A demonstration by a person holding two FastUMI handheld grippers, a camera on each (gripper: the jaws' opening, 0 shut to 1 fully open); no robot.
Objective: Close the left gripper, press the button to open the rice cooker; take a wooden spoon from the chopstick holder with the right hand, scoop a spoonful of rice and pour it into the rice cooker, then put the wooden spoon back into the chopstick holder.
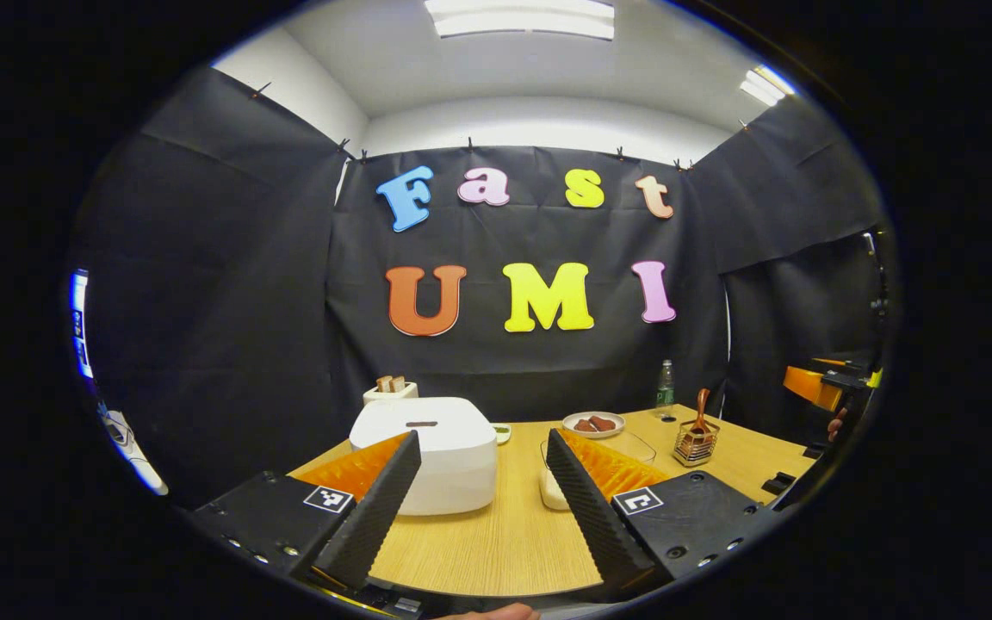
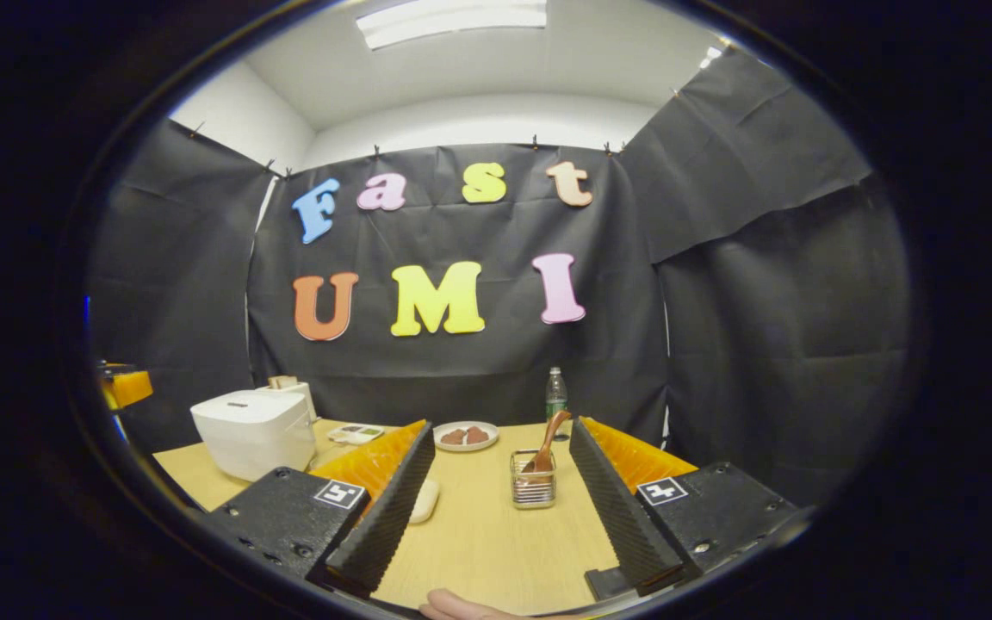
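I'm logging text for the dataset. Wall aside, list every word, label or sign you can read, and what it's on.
Bottle label: too small to read.
Rice cooker: no marking that can be read.
Left gripper and right gripper: square coded tags, patterns rather than text.
Nothing here is legible.
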